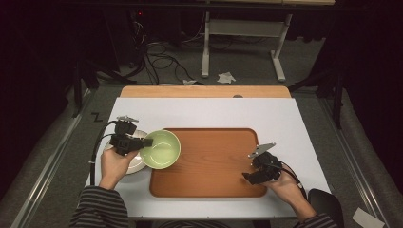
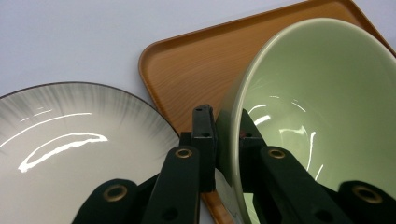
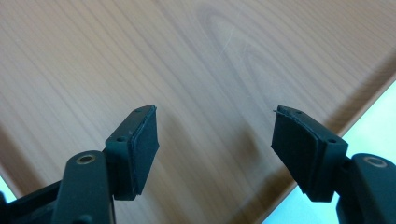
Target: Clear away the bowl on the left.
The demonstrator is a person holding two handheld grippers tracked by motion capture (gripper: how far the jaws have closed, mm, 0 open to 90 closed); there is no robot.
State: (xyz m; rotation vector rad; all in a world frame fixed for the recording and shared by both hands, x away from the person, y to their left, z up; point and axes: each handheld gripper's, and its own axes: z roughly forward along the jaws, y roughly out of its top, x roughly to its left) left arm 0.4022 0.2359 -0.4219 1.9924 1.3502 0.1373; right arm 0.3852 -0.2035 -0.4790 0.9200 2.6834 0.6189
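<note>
A pale green bowl (image 1: 162, 149) hangs tilted over the left edge of the wooden tray (image 1: 214, 161). My left gripper (image 1: 145, 142) is shut on its rim, one jaw inside and one outside, as the left gripper view shows on the green bowl (image 2: 322, 112) with my left gripper (image 2: 226, 128). A white plate (image 1: 136, 164) with a dark streaked rim lies on the table just left of the tray, under the left gripper; the plate (image 2: 65, 154) is bare. My right gripper (image 1: 248, 178) hovers open over the tray's right front part, nothing between its jaws (image 3: 215, 140).
The tray (image 3: 187, 70) rests on a white mat (image 1: 204, 111) covering a wooden table. Beyond the table's far edge stand a table frame and cables on the floor. A dark round object (image 1: 327, 202) sits off the table's right front corner.
</note>
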